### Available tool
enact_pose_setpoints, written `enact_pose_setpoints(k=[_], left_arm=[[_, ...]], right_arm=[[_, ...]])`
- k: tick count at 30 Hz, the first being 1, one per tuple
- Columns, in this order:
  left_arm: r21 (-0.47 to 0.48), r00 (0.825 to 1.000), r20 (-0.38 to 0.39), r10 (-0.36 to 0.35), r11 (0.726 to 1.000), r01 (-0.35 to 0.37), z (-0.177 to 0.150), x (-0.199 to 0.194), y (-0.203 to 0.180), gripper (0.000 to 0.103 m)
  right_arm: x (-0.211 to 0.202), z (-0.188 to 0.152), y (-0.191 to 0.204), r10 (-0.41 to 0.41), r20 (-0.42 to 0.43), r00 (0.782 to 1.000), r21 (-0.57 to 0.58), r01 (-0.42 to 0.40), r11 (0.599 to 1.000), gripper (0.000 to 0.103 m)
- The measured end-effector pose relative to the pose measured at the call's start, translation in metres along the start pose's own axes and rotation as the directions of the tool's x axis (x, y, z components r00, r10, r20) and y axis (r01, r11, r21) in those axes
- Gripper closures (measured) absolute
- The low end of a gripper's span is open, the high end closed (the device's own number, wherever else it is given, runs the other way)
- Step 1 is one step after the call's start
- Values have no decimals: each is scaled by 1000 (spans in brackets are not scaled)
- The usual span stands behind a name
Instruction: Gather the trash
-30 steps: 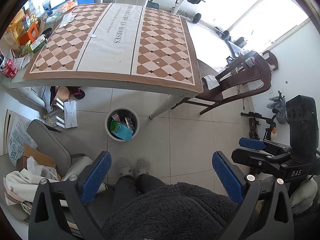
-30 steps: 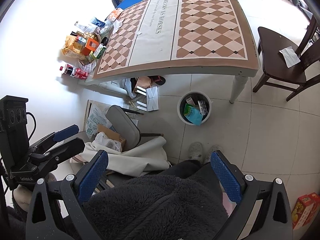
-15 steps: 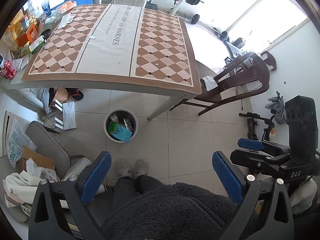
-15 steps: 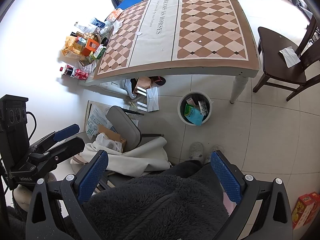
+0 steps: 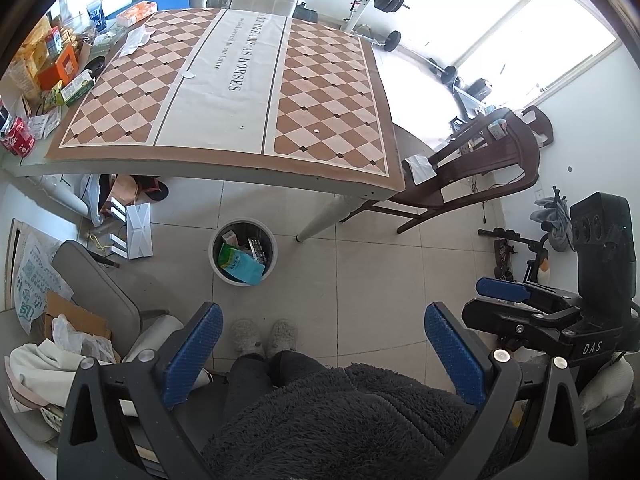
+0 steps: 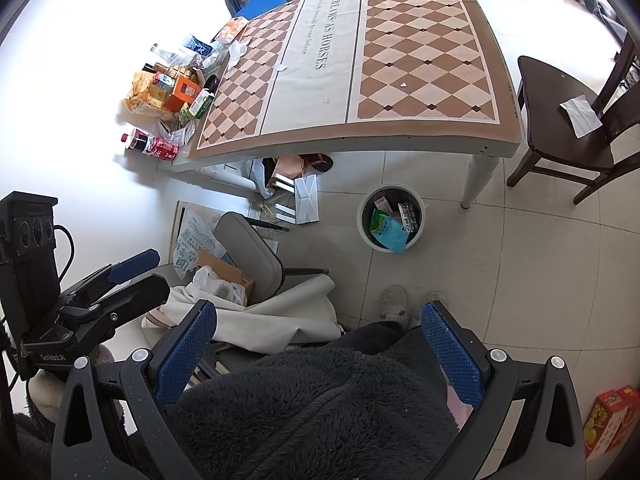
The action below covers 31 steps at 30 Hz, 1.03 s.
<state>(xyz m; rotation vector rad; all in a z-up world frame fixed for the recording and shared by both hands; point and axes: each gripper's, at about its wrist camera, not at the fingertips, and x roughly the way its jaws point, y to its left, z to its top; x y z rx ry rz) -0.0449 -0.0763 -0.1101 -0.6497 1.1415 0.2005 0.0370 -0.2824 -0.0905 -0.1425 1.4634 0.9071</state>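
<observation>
Snack boxes [image 5: 52, 68] and a red cola can [image 5: 18, 142] are crowding the upper left of the left wrist frame, sitting along the left edge of a table [image 5: 224, 168] that is wearing a checkered cloth [image 5: 328, 92] with a pale printed runner down its middle. Under that left end, paper bags [image 5: 136, 224] are lying on the tiled floor. Lower left, a grey chair [image 5: 100, 292] is standing beside a heap of cardboard, plastic and pale fabric.

At the frame's centre, a round white trash bin [image 5: 243, 252] is standing on the tiles just in front of the table leg, holding a green-and-blue packet [image 5: 240, 266], a small carton and a blister pack. Below it, two fuzzy slippers [image 5: 264, 334] are showing, and a dark fleece garment is filling the bottom middle.

Left gripper [image 5: 320, 354] is hovering low in its own view with its blue-padded fingers [image 5: 192, 354] spread wide, gripping nothing. To the right, a dark wooden chair [image 5: 472, 176] is carrying a white paper scrap [image 5: 418, 168] on its seat, and the right gripper [image 5: 520, 300] is showing at the right edge, side-on, so I cannot tell its spread from there.

In the right wrist view, the right gripper [image 6: 320, 350] is also hanging over the fleece, fingers [image 6: 452, 354] held wide apart and empty, with the bin [image 6: 390, 222] sitting in the middle of the frame. A red box [image 6: 608, 420] is lying at lower right.
</observation>
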Motion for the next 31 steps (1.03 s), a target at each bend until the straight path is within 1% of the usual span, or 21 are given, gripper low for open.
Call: enact_pose_setpoints(k=[25,31], left_arm=[[-5,1000,10,0,1000,0,4,-5,1,0],[-8,1000,20,-4,1000,5,14,-10,0,0]], right_arm=[[0,2,5,4,8,1000,7,-4,1000,0],[0,1,5,4,8,1000,5,-4,1000,0]])
